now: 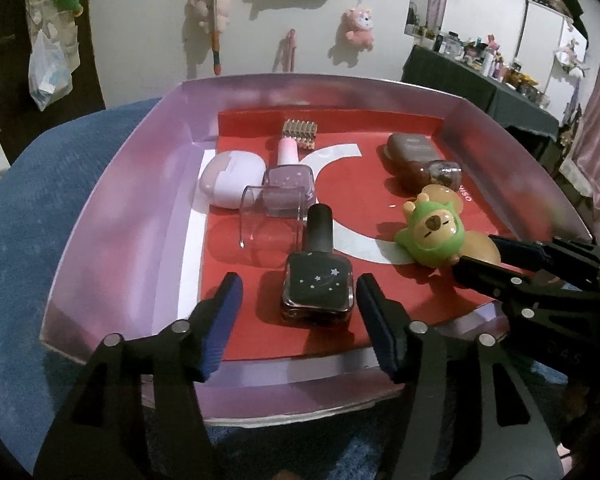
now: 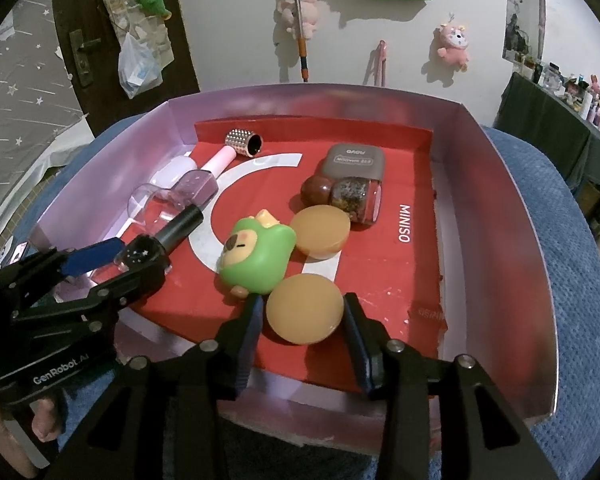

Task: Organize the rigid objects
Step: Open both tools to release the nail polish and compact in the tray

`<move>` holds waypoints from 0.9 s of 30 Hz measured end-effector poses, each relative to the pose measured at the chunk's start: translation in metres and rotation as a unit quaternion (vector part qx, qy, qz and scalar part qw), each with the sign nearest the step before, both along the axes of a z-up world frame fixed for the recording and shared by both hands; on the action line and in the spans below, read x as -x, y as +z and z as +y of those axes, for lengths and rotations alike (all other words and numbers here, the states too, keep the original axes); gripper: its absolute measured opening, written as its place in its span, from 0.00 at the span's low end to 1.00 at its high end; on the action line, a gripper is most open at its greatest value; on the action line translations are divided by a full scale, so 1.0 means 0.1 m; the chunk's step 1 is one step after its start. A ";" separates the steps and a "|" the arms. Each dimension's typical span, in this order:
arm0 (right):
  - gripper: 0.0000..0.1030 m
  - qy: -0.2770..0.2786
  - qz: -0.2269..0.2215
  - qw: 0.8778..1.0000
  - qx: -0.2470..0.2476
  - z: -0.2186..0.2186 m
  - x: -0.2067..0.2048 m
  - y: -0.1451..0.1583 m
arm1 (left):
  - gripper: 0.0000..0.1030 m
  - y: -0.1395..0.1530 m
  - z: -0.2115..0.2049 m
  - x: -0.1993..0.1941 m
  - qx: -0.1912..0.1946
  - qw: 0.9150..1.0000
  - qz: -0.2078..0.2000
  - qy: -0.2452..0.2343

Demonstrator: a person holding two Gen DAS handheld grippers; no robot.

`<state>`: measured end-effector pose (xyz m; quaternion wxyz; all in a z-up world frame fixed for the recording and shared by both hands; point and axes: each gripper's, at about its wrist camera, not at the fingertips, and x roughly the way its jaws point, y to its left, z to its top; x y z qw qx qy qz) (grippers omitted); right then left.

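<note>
A purple box (image 1: pixel 112 208) lined with red paper holds the objects. My left gripper (image 1: pixel 298 312) is open, its jaws either side of a black star-printed nail polish bottle (image 1: pixel 318 284), also seen in the right wrist view (image 2: pixel 144 254). My right gripper (image 2: pixel 300 316) straddles a tan round disc (image 2: pixel 304 308), its pads close to or touching the disc's edges. A green bear toy (image 2: pixel 256 260) lies beside the disc; it also shows in the left wrist view (image 1: pixel 430 232). A second tan disc (image 2: pixel 320 232) lies behind.
A lilac case (image 1: pixel 230 180), pink-capped lilac bottle (image 1: pixel 288 180), clear plastic piece (image 1: pixel 268 216), studded gold cylinder (image 2: pixel 244 142), grey case (image 2: pixel 354 160) and brown bottles (image 2: pixel 344 196) lie in the box. The box sits on blue cloth (image 2: pixel 548 200). Plush toys hang on the wall.
</note>
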<state>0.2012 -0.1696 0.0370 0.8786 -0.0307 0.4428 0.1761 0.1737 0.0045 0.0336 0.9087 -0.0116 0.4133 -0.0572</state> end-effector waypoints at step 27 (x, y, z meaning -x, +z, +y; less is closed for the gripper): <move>0.91 -0.066 -0.117 0.990 -0.037 -0.18 0.52 0.36 | 0.96 0.24 0.10 0.38 -0.025 0.996 -0.072 0.037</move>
